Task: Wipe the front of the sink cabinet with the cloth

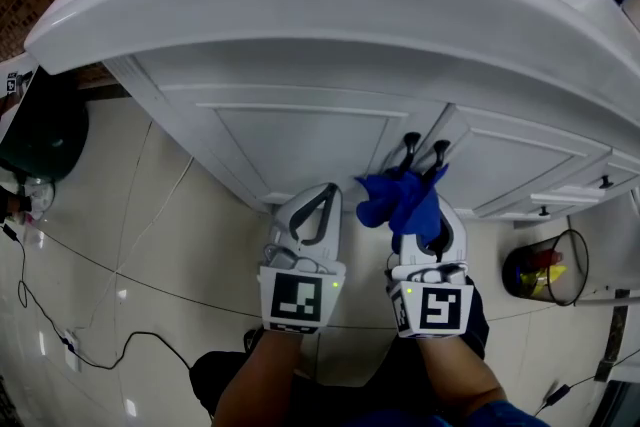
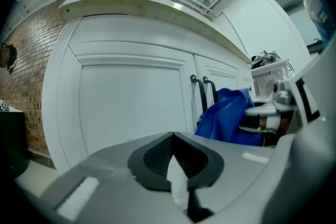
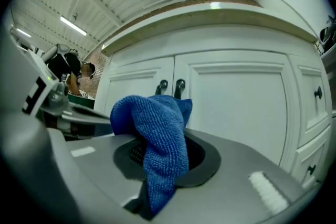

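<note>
Blue cloth: one, a nubbly microfibre piece. It is pinched between the jaws of the right gripper, bunched over their tips, with a fold of cloth hanging down across the jaw seam.
Right gripper: one, with its jaws clamped on the cloth.
Left gripper: one, with its jaws pressed together and no cloth in them. A thin pale sliver shows at the seam, too unclear to name. It sits just beside the right gripper.
Marker cubes: two, one on each gripper.
Sink cabinet: one, white, with a panelled front under the white basin rim.
Doors: two, side by side, both shut.
Handles: two, dark and upright, at the doors' meeting edges.
Cloth and cabinet: the cloth is held up near the lower ends of the handles; contact cannot be told.
Drawer knobs: two, dark, one above the other at the cabinet's right.
Wire bin: one, on the floor at the right.
</note>
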Available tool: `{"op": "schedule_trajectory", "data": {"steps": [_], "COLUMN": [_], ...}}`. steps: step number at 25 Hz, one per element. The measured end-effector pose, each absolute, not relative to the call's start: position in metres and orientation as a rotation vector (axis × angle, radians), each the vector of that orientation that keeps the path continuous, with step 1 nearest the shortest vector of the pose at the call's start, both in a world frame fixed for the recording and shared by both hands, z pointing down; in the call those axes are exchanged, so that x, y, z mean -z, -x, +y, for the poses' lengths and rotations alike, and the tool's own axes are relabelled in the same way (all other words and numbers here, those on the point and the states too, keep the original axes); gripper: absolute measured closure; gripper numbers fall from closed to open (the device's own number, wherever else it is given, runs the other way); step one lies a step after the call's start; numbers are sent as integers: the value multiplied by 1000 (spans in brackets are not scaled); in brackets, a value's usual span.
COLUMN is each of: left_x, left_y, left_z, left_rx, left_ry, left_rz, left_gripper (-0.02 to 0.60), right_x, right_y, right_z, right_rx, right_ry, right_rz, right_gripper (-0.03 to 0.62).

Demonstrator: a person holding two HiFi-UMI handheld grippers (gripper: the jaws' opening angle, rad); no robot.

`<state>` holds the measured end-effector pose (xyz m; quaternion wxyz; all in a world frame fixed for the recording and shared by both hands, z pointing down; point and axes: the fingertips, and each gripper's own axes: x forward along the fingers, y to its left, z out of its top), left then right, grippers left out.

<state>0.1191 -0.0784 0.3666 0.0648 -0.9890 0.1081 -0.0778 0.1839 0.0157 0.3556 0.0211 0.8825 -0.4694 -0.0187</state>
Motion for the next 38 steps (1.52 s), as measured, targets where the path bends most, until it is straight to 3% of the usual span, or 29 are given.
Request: {"op": "schedule_trajectory", "data": {"steps": [22,29,38], "left_x": [-454,-423,-370], "left_y": [-136,-146,-149], "left_z": [-62,-59,-32], "left_rx": [670,548,299], "left_ry": [3019,3033,2968], "left_rz": [191,156,137], "left_gripper": [577,577,577], "right_x": [-593,-472,-242], "right_y": [-194,-165,-189], "right_z": [-5,6,68], "right_rx": [-727,-590,252], "right_ry": [-2399,-2520,-2800], "right_rz": [-1294,-1630,-1740], "right_gripper": [519,519,519]}}
